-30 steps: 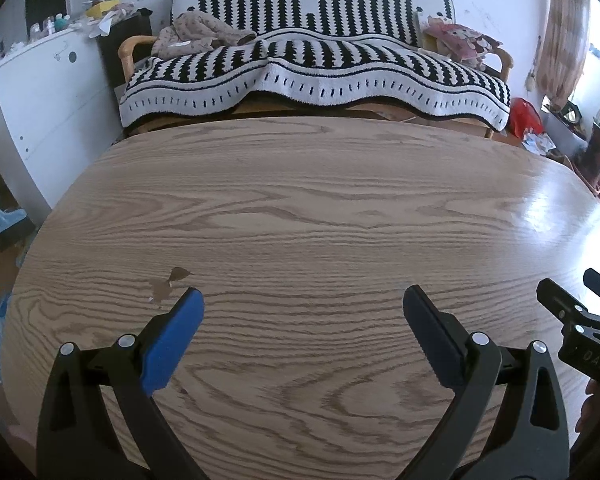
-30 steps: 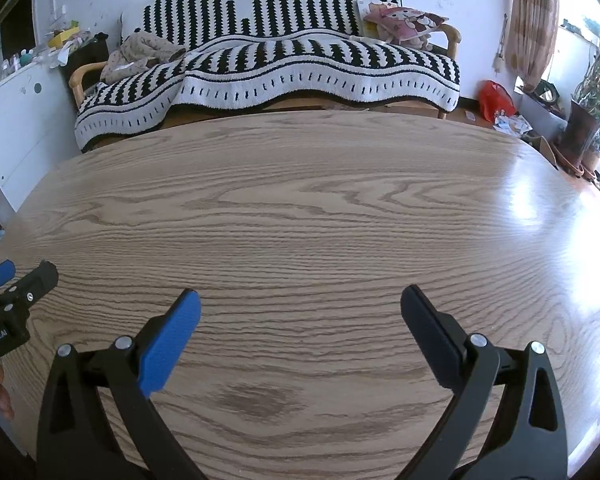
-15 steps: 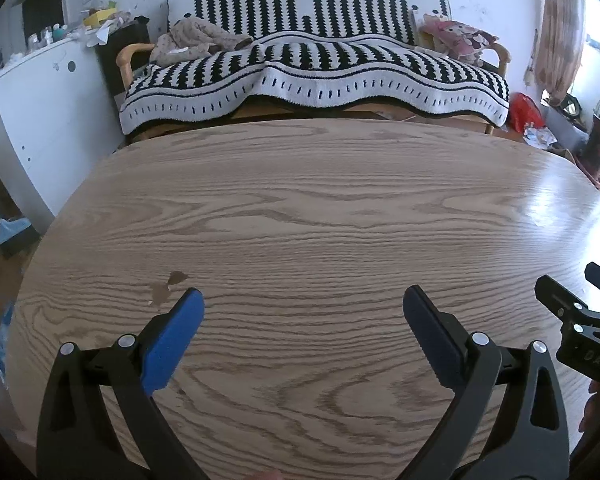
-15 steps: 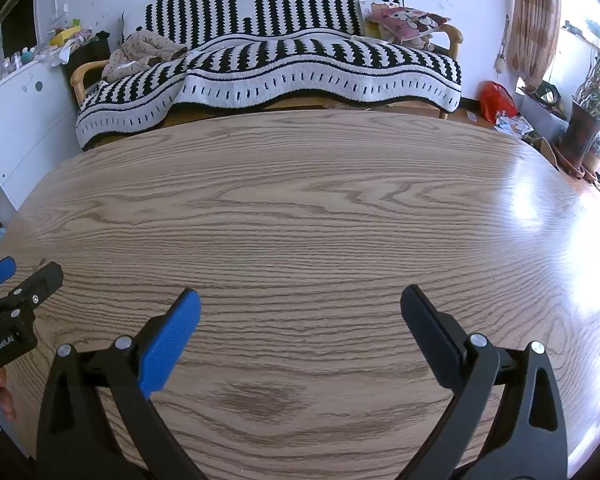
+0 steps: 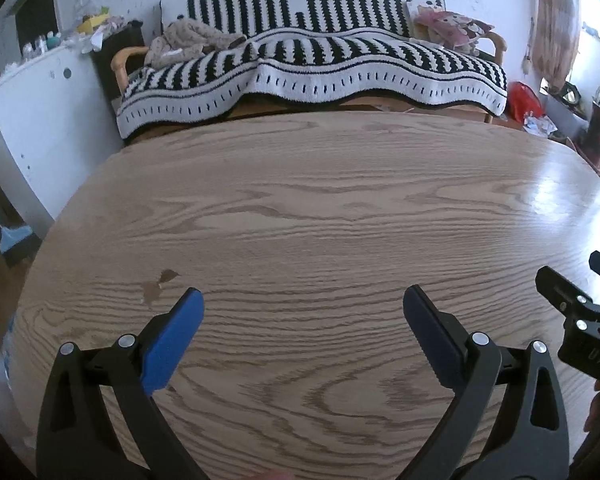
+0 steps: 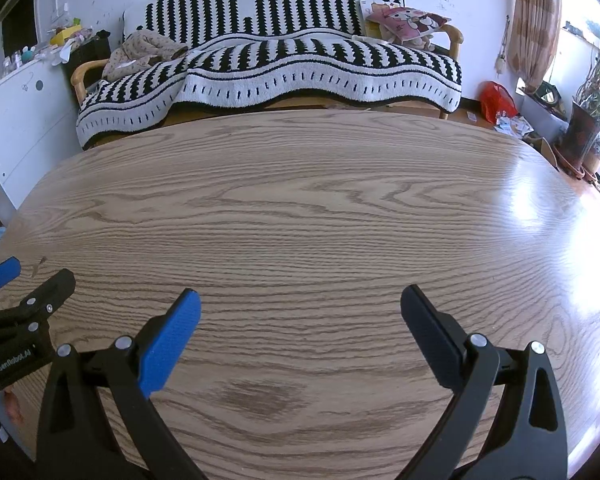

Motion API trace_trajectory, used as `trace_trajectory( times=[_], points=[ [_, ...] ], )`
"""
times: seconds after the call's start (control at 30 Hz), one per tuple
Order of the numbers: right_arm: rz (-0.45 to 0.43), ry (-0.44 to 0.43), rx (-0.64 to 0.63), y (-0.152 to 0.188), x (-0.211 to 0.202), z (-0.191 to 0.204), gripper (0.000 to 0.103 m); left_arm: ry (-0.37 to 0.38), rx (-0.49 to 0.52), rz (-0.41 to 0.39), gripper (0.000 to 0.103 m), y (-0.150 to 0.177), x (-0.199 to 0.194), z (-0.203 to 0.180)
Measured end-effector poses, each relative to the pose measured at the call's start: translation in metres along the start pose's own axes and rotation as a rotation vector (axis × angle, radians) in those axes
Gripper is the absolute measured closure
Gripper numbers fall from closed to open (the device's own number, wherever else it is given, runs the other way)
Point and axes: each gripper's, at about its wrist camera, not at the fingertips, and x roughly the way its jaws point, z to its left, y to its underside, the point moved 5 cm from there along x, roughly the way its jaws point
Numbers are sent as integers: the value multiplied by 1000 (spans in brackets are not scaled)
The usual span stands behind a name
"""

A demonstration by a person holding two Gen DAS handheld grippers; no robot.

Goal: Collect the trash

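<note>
You've got 2 black two-finger grippers w/ blue pads, left gripper (image 5: 303, 300) & right gripper (image 6: 300, 300), 1 oval wood-grain table (image 5: 320, 208), 1 black-and-white striped sofa (image 5: 312, 60), 1 red bag (image 6: 497, 100).

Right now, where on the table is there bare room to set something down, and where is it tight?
Nearly all of the wooden table is bare, from the open left gripper and open right gripper to the far edge by the striped sofa. Only a small brown mark shows near the left gripper. The floor clutter beyond the right corner is crowded.
</note>
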Motion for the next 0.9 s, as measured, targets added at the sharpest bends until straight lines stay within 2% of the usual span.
trace_trajectory(
  times=[0.3, 0.53, 0.73, 0.9],
  points=[
    [-1, 0, 7, 5, -1, 0, 6, 17, 16, 0, 6, 0, -1, -9],
    [-2, 0, 9, 5, -2, 0, 6, 79, -1, 6, 6, 4, -6, -13],
    [2, 4, 5, 5, -1, 0, 6, 74, -40, -12, 6, 0, -6, -10],
    [3, 3, 5, 5, -1, 0, 6, 89, -47, 5, 6, 0, -2, -9]
  ],
)
